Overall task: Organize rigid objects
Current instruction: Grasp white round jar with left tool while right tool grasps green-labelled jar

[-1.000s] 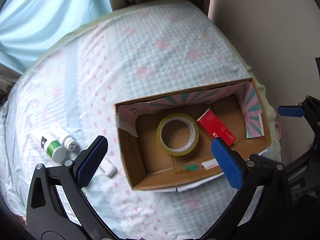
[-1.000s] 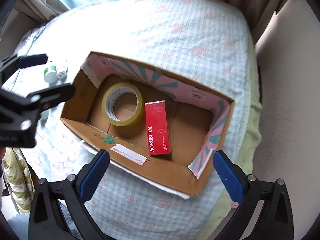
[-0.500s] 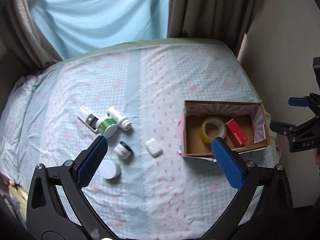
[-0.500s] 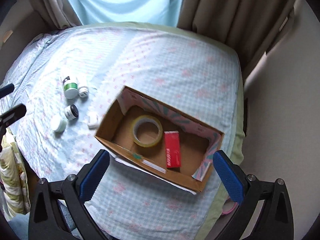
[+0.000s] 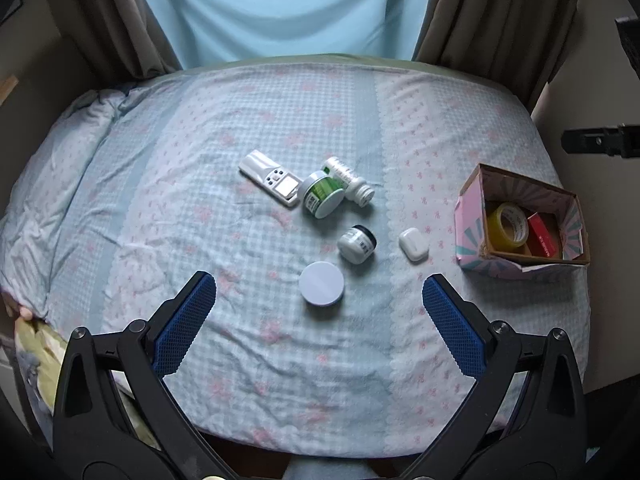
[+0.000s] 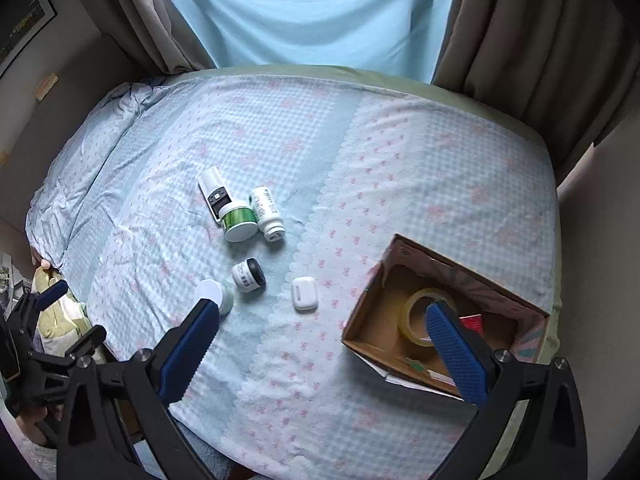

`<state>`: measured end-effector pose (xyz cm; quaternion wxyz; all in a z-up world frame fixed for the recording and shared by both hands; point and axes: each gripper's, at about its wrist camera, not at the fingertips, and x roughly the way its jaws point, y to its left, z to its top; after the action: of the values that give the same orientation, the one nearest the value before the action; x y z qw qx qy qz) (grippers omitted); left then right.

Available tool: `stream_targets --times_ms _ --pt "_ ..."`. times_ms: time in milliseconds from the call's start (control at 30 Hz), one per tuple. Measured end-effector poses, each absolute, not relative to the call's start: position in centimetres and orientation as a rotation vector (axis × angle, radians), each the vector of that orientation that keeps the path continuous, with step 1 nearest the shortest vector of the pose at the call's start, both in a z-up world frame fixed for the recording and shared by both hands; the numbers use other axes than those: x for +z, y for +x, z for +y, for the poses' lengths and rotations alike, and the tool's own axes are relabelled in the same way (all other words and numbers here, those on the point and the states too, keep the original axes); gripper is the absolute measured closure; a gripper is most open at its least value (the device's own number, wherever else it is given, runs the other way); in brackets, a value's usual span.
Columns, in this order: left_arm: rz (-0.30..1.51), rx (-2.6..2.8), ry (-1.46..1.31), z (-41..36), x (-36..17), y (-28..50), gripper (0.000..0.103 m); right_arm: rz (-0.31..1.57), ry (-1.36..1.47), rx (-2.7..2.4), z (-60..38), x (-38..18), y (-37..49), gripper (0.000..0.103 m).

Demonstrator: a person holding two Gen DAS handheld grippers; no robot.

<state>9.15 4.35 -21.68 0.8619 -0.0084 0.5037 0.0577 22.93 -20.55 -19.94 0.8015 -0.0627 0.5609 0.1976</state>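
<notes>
A cardboard box stands on the bed's right side, holding a roll of yellow tape and a red carton. Left of it lie a white earbud case, a small black-capped jar, a round white lid jar, a green jar, a white bottle and a white remote. My left gripper hangs open just short of the white lid jar. My right gripper is open, empty, high above the bed.
The checked blue bedspread covers the whole bed, with wide bare cloth around the items. Curtains hang behind. A wall runs along the right edge. A yellow-green cloth sits off the bed's left side.
Both grippers have pulled back and up from the box, so the whole bed now shows. The left one has swung left, over the loose items. Both stay open.
</notes>
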Motion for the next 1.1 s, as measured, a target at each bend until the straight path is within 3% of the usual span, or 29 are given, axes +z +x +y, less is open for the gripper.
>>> stream_targets --times_ms 533,933,1100 --pt "1.187 -0.091 0.03 9.1 -34.5 11.5 0.0 1.417 -0.075 0.463 -3.9 -30.4 29.7 0.0" --pt "1.237 -0.149 0.023 8.4 -45.2 14.0 0.0 1.376 -0.425 0.701 3.2 -38.5 33.4 0.0" --pt "1.217 -0.157 0.056 7.3 -48.1 14.2 0.0 1.262 -0.781 0.854 5.1 -41.0 32.6 0.0"
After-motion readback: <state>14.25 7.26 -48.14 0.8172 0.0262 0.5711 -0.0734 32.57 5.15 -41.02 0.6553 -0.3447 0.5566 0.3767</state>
